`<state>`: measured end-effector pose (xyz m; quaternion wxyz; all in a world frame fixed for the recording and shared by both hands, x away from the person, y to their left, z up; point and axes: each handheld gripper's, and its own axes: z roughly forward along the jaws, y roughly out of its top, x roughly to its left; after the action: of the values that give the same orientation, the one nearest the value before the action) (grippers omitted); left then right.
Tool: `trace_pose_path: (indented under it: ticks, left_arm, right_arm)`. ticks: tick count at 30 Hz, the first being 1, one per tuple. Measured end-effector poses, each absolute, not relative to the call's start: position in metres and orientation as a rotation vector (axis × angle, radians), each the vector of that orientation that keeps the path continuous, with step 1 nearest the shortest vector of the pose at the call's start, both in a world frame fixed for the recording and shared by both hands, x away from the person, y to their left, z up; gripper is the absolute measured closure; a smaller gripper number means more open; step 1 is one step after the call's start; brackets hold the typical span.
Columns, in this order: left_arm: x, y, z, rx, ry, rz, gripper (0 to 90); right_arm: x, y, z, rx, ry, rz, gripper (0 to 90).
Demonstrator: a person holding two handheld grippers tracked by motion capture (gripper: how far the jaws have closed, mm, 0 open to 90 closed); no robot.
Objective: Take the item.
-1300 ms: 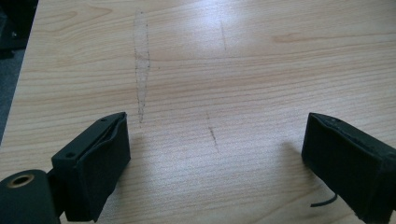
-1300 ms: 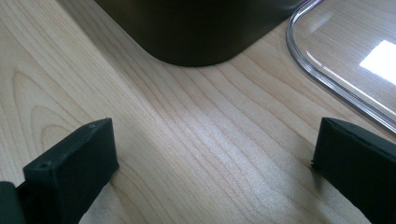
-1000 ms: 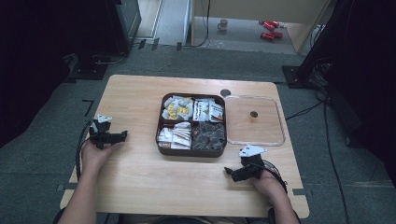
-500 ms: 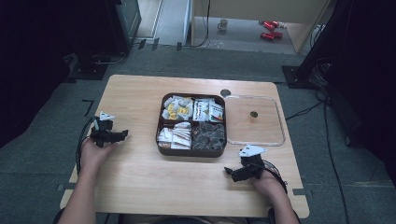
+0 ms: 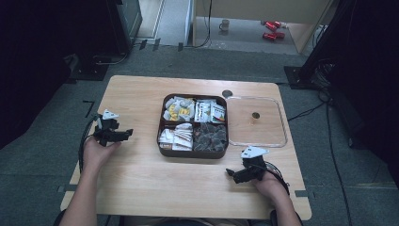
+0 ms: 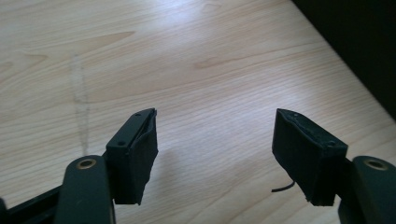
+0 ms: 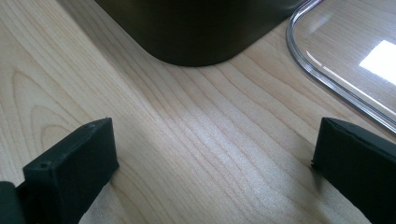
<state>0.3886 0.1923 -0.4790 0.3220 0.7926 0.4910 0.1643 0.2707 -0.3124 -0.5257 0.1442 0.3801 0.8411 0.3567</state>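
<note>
My left gripper (image 5: 123,135) sits over bare table (image 5: 141,183) well left of the brown compartment box (image 5: 194,123); its jaws have just been closing, yet stand apart with nothing between them. My right gripper (image 5: 231,174) rests near the box's front corner, beside the clear lid (image 5: 256,121), jaws apart, empty.

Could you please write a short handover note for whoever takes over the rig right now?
Left claw: empty, jaws have just been closing, over bare wood left of the tray.
Right claw: open, empty, resting near the tray's front right corner.
Brown four-compartment tray: mid-table, all compartments filled with packets.
Clear lid: flat on the table, right of the tray.
Done: lid is off.
Left: nothing gripped yet; probably the lid or packets come next.
</note>
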Motion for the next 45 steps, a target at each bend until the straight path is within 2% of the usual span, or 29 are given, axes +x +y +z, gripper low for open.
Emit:
trace_pose_path:
  ticks: [6, 13, 15, 26, 45]
  left_arm:
    - [0.387, 0.187, -0.472, 2.083, 1.255, 0.394, 33.4]
    - [0.385, 0.180, -0.464, 2.085, 1.216, 0.413, 33.6]
    - [0.385, 0.179, -0.463, 2.083, 1.203, 0.395, 36.9]
    - [0.384, 0.164, -0.453, 2.095, 1.144, 0.406, 36.8]
    - [0.384, 0.135, -0.437, 2.113, 1.026, 0.370, 44.1]
  right_arm:
    - [0.271, -0.312, -0.526, 1.096, 2.424, 1.028, 0.0]
    - [0.271, -0.312, -0.526, 1.096, 2.424, 1.028, 0.0]
    - [0.271, -0.312, -0.526, 1.095, 2.424, 1.028, 0.0]
    - [0.271, -0.312, -0.526, 1.096, 2.424, 1.027, 0.0]
    - [0.271, -0.311, -0.526, 1.105, 2.414, 1.022, 0.0]
